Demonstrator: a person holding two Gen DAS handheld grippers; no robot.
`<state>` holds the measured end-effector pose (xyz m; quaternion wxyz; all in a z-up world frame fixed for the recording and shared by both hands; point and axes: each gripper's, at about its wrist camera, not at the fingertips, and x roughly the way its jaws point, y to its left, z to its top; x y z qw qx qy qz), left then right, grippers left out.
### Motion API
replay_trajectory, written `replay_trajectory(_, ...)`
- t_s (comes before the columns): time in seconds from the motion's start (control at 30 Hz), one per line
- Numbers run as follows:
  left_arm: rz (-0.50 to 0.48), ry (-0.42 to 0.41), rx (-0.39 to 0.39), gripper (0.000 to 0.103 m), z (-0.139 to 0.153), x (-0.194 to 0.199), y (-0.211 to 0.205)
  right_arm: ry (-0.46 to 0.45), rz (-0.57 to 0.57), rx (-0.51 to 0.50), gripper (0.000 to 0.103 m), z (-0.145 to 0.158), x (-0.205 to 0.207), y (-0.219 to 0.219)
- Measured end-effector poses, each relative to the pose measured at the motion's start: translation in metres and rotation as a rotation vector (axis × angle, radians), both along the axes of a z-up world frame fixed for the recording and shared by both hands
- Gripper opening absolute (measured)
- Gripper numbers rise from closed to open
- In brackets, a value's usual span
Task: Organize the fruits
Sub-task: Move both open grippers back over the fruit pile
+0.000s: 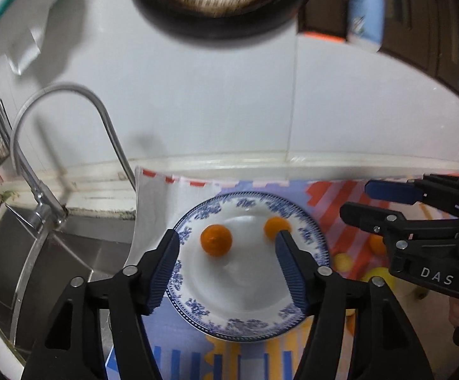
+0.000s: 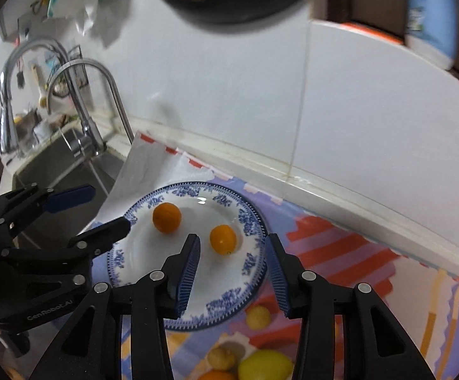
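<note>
Both black two-finger grippers with ribbed blue pads stand spread and empty over the round white plate with a blue floral rim (image 1: 308, 237): the left gripper (image 1: 228, 267) above the plate's near-left part, the right gripper (image 2: 232, 272) over its near-right edge. Two small round orange fruits (image 2: 166, 217) (image 2: 223, 239) lie apart on the plate's far half, clear of every finger. Just off the plate's near-right rim, on the striped patterned cloth (image 2: 340, 247), sit a small yellow fruit (image 2: 258, 316), a larger yellow-green lemon (image 2: 266, 365) and a tan lumpy fruit (image 2: 220, 358).
</note>
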<state>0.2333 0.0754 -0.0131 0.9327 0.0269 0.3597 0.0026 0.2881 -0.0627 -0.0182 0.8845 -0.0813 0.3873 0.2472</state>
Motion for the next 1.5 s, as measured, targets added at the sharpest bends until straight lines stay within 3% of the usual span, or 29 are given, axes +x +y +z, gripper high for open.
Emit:
replay_trajectory(0.27, -0.02, -0.081, -0.006, 0.071, 0.03, -0.035, -0.019, -0.093, -0.062, 0.005, 0.044, 0.029, -0.044, -0.03)
replay_trajectory(0.37, -0.027, -0.11, -0.011, 0.074, 0.037, -0.051, -0.027, -0.13, -0.097, -0.001, 0.059, 0.039, -0.06, -0.043)
replay_trajectory(0.53, -0.043, -0.159, -0.006, 0.08, 0.045, -0.078, -0.041, -0.18, -0.169, -0.005, 0.06, 0.051, -0.088, -0.069)
replay_trajectory(0.63, -0.055, -0.187, 0.003, 0.084, 0.047, -0.095, -0.052, -0.206, -0.217, -0.001, 0.067, 0.054, -0.103, -0.085)
replay_trajectory(1.1, -0.097, -0.228, -0.012, 0.086, 0.027, -0.13, -0.085, -0.275, -0.334, -0.013, 0.067, 0.045, -0.158, -0.129)
replay_trajectory(1.5, -0.142, -0.131, -0.009, 0.086, -0.022, -0.123, -0.103, -0.228, -0.363, -0.033, 0.067, 0.002, -0.17, -0.144)
